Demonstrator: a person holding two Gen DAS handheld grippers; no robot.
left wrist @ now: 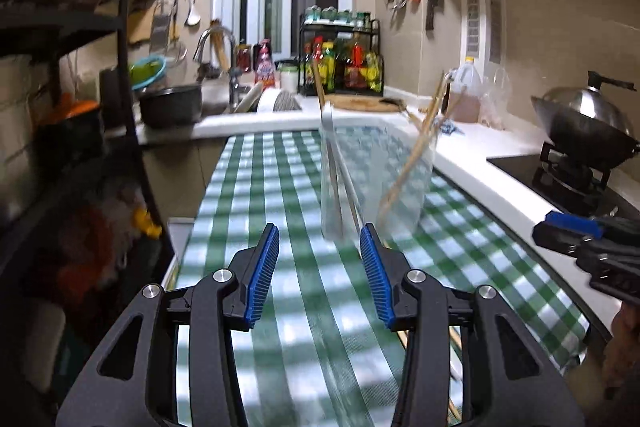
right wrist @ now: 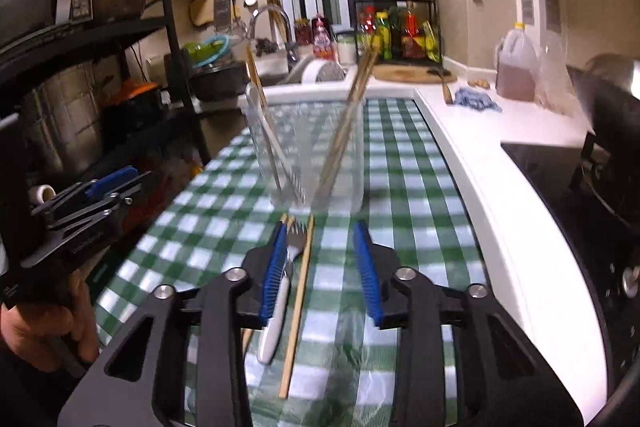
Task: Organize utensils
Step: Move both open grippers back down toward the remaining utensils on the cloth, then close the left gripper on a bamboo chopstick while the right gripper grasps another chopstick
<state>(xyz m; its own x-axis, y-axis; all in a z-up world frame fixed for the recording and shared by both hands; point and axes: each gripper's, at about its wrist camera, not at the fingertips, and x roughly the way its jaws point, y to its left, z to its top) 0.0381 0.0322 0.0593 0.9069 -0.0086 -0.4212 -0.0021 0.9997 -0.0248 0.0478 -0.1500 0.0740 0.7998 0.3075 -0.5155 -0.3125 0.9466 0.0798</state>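
Green-and-white checked cloth [right wrist: 404, 187] under both tools. Ahead of the jaws of the right gripper [right wrist: 320, 227], just beyond the tips, a clear glass jar [right wrist: 308, 155] standing upright on the cloth, with chopsticks [right wrist: 352, 115] leaning inside it and a pale-handled utensil [right wrist: 276, 147] (probably a spoon, too blurred to tell). Jaws apart, nothing clamped. Between them, close to the left pad, a fork [right wrist: 280, 287] with white handle lying flat, prongs toward the jar; just beside it, nearer the middle of the gap, one loose chopstick [right wrist: 298, 307], also flat. No pad touching either.

Left gripper [left wrist: 319, 231] likewise with jaws apart and empty, only cloth in the gap. Same jar ahead of its right jaw, slightly to the right of the gap. Held in a hand [right wrist: 44, 327] at the left edge of the right view.
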